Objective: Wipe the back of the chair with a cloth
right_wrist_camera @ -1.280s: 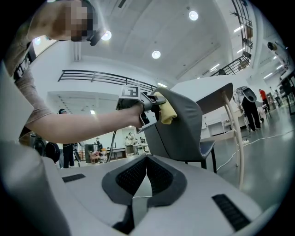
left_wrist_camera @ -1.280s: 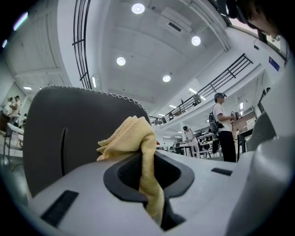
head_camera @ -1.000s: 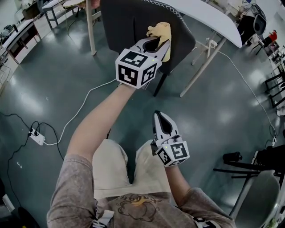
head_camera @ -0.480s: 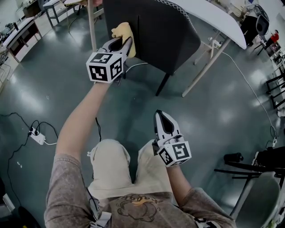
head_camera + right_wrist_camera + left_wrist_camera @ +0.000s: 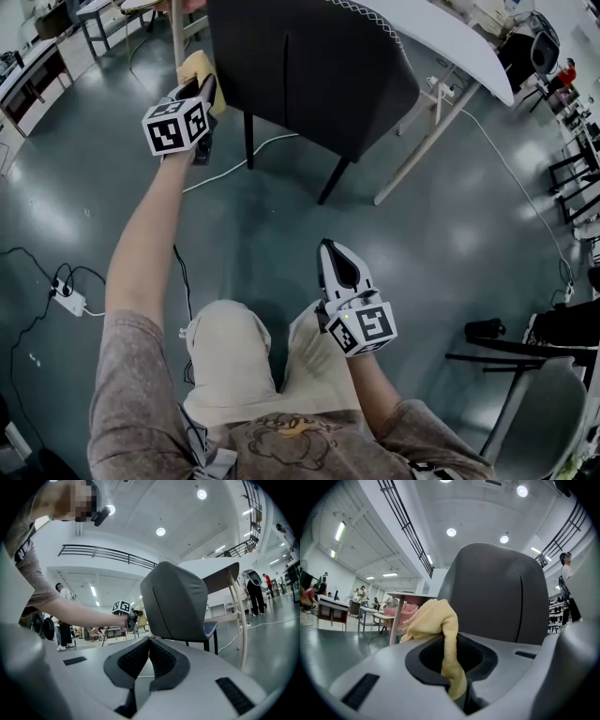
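A dark grey chair (image 5: 309, 70) stands with its back toward me, under a white table. My left gripper (image 5: 202, 86) is shut on a yellow cloth (image 5: 199, 70) and sits just off the left edge of the chair back (image 5: 501, 592). The cloth (image 5: 440, 634) hangs pinched between the jaws in the left gripper view, apart from the chair back. My right gripper (image 5: 335, 264) is shut, empty, and held low near my lap. In the right gripper view, the chair (image 5: 176, 599) stands ahead, with the left gripper (image 5: 135, 617) at its left.
A white table (image 5: 441, 37) on pale wooden legs (image 5: 427, 141) stands over the chair. A white cable (image 5: 225, 169) runs across the grey floor to a power strip (image 5: 67, 300). A black stool frame (image 5: 506, 352) is at the right. Other people and desks stand far off.
My left gripper has swept leftward with the cloth, from the middle of the chair back to past its left edge. The right gripper has stayed in place.
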Motion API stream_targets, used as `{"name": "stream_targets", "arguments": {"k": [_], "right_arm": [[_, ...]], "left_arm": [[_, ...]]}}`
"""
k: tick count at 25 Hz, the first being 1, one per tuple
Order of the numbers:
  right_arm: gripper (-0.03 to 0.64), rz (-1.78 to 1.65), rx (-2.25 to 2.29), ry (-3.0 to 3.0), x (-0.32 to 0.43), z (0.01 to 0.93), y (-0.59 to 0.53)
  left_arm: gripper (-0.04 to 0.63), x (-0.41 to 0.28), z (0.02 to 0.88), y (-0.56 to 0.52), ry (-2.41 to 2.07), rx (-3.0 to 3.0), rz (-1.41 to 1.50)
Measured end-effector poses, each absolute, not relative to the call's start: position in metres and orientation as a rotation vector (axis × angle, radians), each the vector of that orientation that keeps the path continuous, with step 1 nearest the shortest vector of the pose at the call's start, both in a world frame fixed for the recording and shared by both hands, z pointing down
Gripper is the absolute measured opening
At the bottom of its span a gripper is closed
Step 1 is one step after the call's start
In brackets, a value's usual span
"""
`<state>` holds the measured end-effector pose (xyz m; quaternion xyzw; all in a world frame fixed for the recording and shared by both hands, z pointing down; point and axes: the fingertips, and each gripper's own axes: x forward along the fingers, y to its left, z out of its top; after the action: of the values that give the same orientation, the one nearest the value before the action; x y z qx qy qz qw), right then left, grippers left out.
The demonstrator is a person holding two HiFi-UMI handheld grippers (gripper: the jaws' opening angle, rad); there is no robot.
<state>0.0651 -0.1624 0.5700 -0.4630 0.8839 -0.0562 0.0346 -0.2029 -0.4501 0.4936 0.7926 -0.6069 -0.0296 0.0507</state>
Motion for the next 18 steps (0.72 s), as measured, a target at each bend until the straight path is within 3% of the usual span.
{"name": "stream_targets", "arguments": {"k": [8,18], "right_arm": [[0.025,-0.167,-1.457,2.719,0.067,0.575,-0.167],[0.025,-0.185,-1.441,2.714,0.064,0.577,-0.165]], "left_arm": [[0.052,-0.2,0.499,-0.472,-1.831,2.425,-0.072],[0.052,-0.144,0.486,-0.452,-1.701,2.564,-0.1]]}}
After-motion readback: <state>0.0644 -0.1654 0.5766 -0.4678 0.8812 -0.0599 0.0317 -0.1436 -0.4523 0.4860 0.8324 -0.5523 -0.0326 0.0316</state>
